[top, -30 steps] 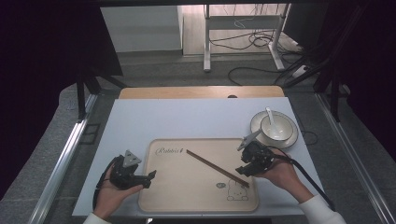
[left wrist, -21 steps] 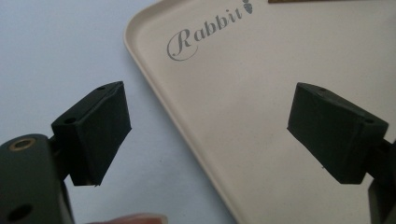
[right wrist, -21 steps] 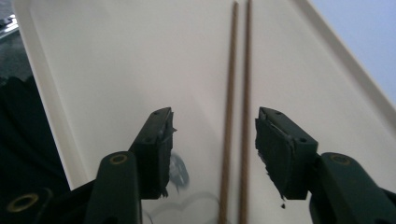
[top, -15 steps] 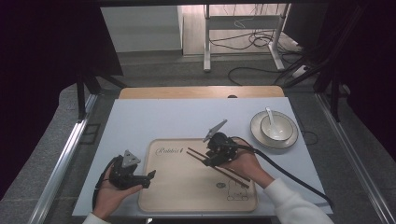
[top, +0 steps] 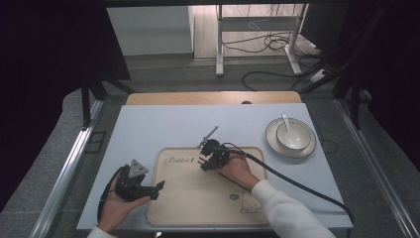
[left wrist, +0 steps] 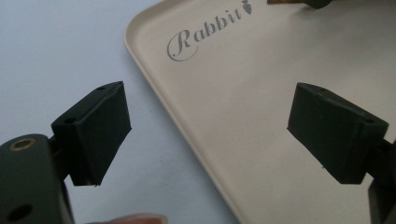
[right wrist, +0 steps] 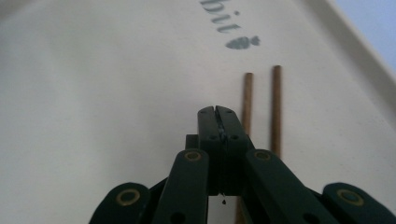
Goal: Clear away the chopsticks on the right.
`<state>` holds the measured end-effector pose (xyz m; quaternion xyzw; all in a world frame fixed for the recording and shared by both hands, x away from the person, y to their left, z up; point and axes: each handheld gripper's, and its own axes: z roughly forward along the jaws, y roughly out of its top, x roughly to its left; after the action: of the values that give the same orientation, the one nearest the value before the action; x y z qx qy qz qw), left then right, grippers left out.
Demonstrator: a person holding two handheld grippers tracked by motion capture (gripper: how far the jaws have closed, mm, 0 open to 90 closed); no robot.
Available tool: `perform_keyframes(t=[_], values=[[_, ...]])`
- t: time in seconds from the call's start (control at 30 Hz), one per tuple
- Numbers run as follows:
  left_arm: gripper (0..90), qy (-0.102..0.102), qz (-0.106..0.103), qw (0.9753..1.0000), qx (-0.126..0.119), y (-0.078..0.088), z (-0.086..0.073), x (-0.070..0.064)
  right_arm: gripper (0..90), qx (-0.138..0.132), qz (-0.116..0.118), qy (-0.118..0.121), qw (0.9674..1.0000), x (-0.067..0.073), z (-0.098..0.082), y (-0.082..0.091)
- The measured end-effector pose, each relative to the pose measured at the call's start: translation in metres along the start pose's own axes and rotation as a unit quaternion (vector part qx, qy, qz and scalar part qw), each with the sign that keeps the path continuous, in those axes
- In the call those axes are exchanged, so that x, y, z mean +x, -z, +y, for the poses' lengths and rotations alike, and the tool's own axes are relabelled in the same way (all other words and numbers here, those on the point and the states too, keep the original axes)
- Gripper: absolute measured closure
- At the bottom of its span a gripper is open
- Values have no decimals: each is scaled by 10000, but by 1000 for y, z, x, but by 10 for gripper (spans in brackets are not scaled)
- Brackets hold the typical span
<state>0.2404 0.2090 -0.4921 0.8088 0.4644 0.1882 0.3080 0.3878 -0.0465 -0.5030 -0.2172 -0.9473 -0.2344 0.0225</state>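
The tray lay at the surface's near edge, the chopsticks near its far edge beside the lettering. The right gripper had just been closing (pads meeting on nothing); it likely needed reopening to straddle both sticks. The left gripper hung wide open, empty, over the tray's left rim.

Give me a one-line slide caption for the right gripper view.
Right gripper, jaws shut and empty, poised over the cream tray just left of two wooden chopsticks.
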Motion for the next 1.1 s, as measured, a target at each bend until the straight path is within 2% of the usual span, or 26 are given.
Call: perform_keyframes(t=[0.07,0.13,0.17,0.37,0.43,0.47,0.6,0.63,0.73,0.77,0.8,1.1], values=[[133,-1,3,10000,11,0,0,1,892,82,-31,-48,9999,-4,-1,-4],[133,-4,0,10000,17,-1,0,1,892,40,-37,-83,10000,-6,-1,-4],[133,-9,0,10000,16,-1,0,1,892,58,-269,-39,9996,-8,-1,-2],[133,-22,9,10000,-12,0,0,1,892,91,-479,-170,9987,-19,-3,3],[133,-18,6,10000,-19,1,0,1,892,99,-552,-296,9980,-25,-6,6],[133,-14,0,10000,-30,1,0,1,892,138,-654,-308,9973,-29,-10,10],[133,-21,-2,10000,-25,1,0,2,893,178,-779,-464,9957,-36,-20,18],[133,-20,2,10000,-39,1,0,2,893,164,-701,-578,9957,-40,-26,21],[133,-22,0,10000,-44,1,0,2,893,168,-712,-603,9955,-42,-32,25],[133,-23,0,10000,-46,2,0,1,893,184,-739,-621,9952,-42,-35,27],[133,-26,1,10000,-45,2,0,1,893,237,-861,-619,9941,-43,-41,32],[133,-34,0,10000,-41,1,0,1,893,254,-993,-880,9908,-52,-68,49]])
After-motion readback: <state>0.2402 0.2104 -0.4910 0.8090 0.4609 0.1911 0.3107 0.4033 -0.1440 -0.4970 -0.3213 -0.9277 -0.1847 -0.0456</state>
